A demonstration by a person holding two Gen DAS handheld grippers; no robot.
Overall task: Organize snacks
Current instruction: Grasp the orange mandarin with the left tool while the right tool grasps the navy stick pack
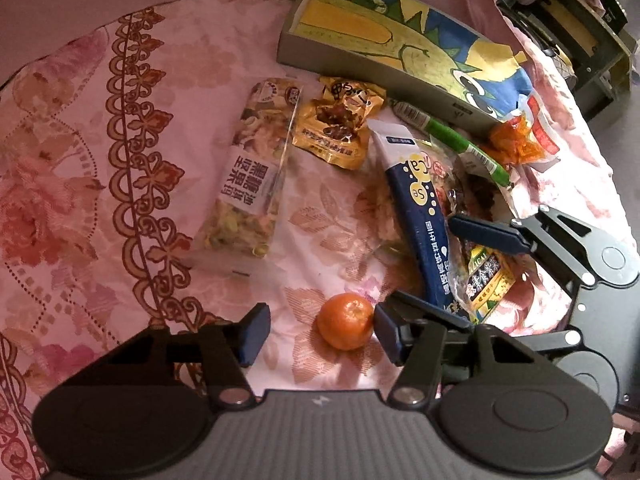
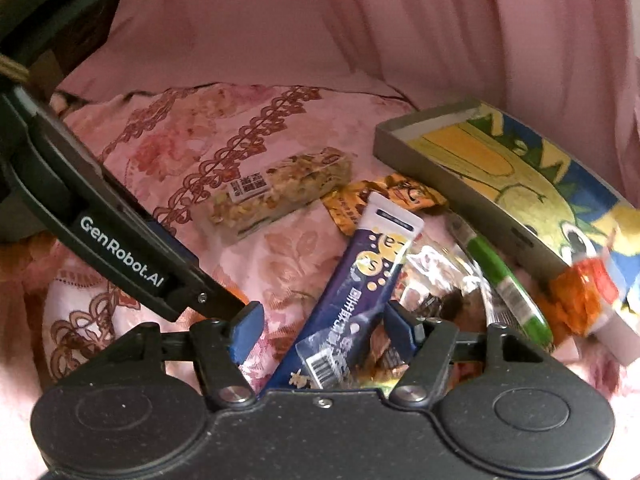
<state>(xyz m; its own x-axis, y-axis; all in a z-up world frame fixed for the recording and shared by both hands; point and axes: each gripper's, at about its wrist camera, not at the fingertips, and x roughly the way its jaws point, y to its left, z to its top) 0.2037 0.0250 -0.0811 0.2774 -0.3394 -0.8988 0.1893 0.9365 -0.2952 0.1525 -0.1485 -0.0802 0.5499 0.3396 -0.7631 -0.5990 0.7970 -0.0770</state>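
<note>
Snacks lie on a pink floral bedspread. My left gripper [image 1: 320,330] is open low over the bed, with a small orange tangerine [image 1: 345,321] between its fingers, close to the right finger. A clear nut bar [image 1: 252,168], a yellow packet [image 1: 340,124], a dark blue tube pack [image 1: 420,220], a green stick [image 1: 460,140] and an orange packet [image 1: 516,140] lie beyond. My right gripper [image 2: 322,330] is open, with the blue tube pack [image 2: 360,280] lying between its fingers. The grey box [image 2: 480,168] with a cartoon picture stands behind.
The grey box [image 1: 384,60] lies at the back right of the bed. A crinkly clear packet [image 2: 440,276] and a green-yellow packet [image 1: 484,276] sit by the blue tube. Pink bedding rises behind. Dark furniture [image 1: 580,40] stands off the bed's right edge.
</note>
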